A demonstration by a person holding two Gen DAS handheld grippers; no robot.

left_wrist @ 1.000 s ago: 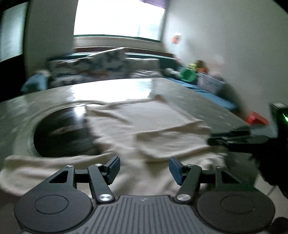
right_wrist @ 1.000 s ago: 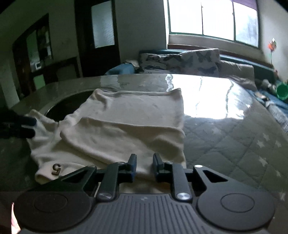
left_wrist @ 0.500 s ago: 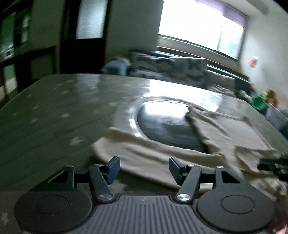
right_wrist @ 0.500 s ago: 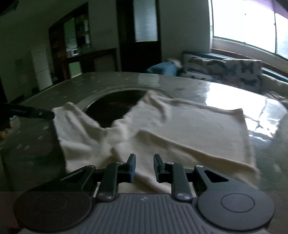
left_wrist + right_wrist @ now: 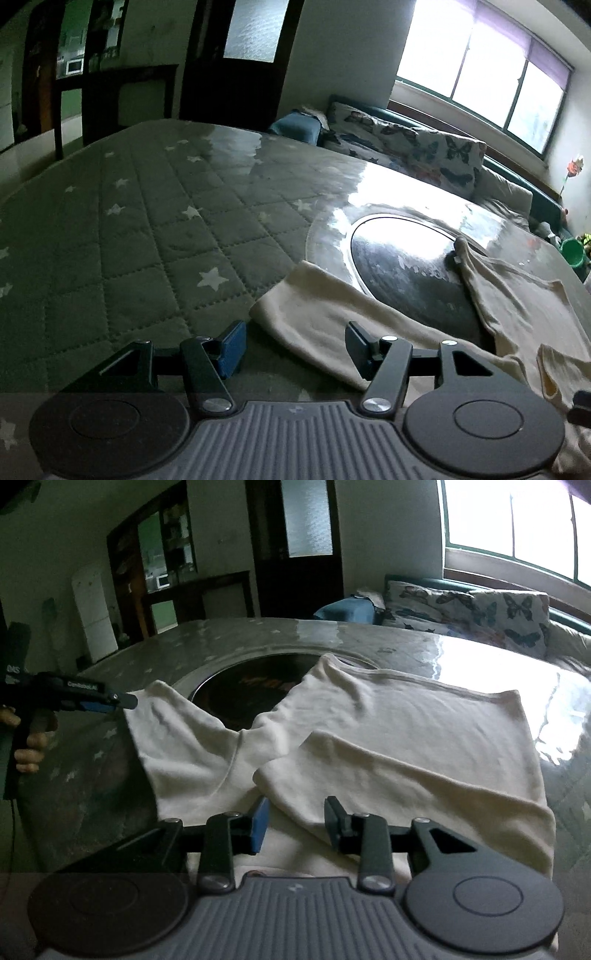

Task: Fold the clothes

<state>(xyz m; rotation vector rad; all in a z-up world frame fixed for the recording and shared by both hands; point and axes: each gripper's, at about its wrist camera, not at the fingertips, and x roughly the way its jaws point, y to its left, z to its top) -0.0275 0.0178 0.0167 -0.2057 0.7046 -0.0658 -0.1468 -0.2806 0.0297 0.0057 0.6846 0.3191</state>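
A cream long-sleeved top (image 5: pixel 388 738) lies partly folded on the desk (image 5: pixel 147 229), one sleeve (image 5: pixel 325 310) stretched lower centre before the empty, closing left hand-held gripper (image 5: pixel 293 345), calling for a pinch at its cuff, while the right hand-held gripper (image 5: pixel 295 821) opens, gripping nothing.

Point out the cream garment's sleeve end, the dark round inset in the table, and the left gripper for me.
sleeve end (image 5: pixel 295 306), left wrist view, on its cuff.
dark round inset (image 5: pixel 406 258), left wrist view, its glossy middle.
left gripper (image 5: pixel 293 349), left wrist view, between its fingertips.
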